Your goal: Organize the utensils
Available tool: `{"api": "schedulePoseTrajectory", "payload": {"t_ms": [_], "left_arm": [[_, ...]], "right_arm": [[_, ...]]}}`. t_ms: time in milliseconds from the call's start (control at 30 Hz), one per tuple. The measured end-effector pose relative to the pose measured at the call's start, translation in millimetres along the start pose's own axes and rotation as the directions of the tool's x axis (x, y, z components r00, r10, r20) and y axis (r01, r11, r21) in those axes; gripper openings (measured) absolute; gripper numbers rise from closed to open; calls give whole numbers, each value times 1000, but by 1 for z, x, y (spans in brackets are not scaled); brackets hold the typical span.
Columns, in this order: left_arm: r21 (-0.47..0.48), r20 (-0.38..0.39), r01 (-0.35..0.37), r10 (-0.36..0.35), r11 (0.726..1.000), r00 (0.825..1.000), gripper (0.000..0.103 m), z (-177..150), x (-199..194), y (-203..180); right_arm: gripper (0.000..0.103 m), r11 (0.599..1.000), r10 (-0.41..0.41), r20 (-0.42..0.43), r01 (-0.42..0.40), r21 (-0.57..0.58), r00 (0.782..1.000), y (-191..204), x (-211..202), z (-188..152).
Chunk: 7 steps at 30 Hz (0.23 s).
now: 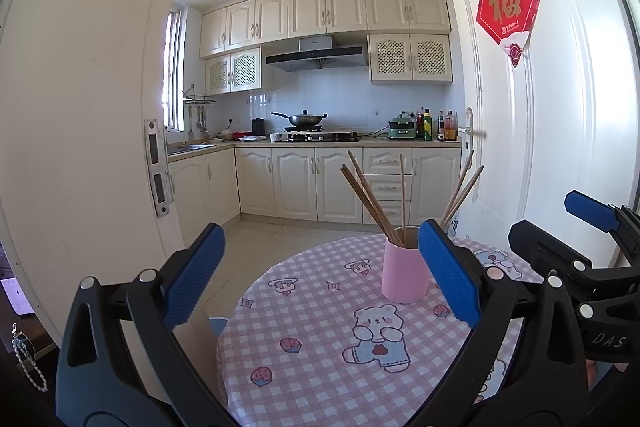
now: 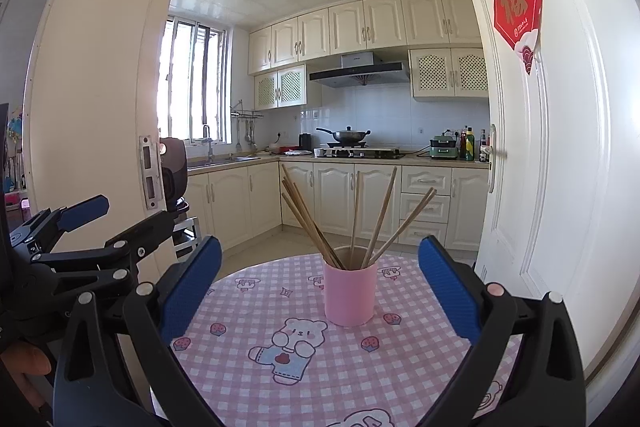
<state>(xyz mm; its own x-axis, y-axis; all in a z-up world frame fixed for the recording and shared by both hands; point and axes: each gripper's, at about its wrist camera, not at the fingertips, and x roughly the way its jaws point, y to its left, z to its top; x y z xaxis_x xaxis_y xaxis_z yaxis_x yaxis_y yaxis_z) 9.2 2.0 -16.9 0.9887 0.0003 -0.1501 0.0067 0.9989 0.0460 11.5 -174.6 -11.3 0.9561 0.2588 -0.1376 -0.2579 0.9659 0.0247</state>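
A pink cup [image 1: 404,277] [image 2: 350,295] stands upright on a round table with a pink checked cloth [image 1: 320,339] [image 2: 304,355]. Several wooden chopsticks [image 1: 372,201] [image 2: 316,227] fan out of it. My left gripper [image 1: 320,269] is open and empty, held near the table's front edge with the cup just inside its right finger. My right gripper [image 2: 320,285] is open and empty too, with the cup between its fingers but farther away. Each gripper shows in the other's view, the right one [image 1: 580,239] at the right edge and the left one [image 2: 92,227] at the left edge.
A white door [image 1: 520,147] [image 2: 552,155] with a red paper sign stands open close to the table's right side. A door frame [image 1: 156,167] rises on the left. Beyond lies a kitchen with cabinets [image 2: 360,199], a stove and a wok [image 2: 348,135].
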Motion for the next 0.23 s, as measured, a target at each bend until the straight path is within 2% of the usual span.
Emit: {"api": "schedulePoseTrajectory", "payload": {"t_ms": [233], "left_arm": [[2,-35,1,-1,1000,999,96,-5,14,-3]], "right_arm": [[95,1000,2,-24,-2,6,1000,-3,11,-5]]}}
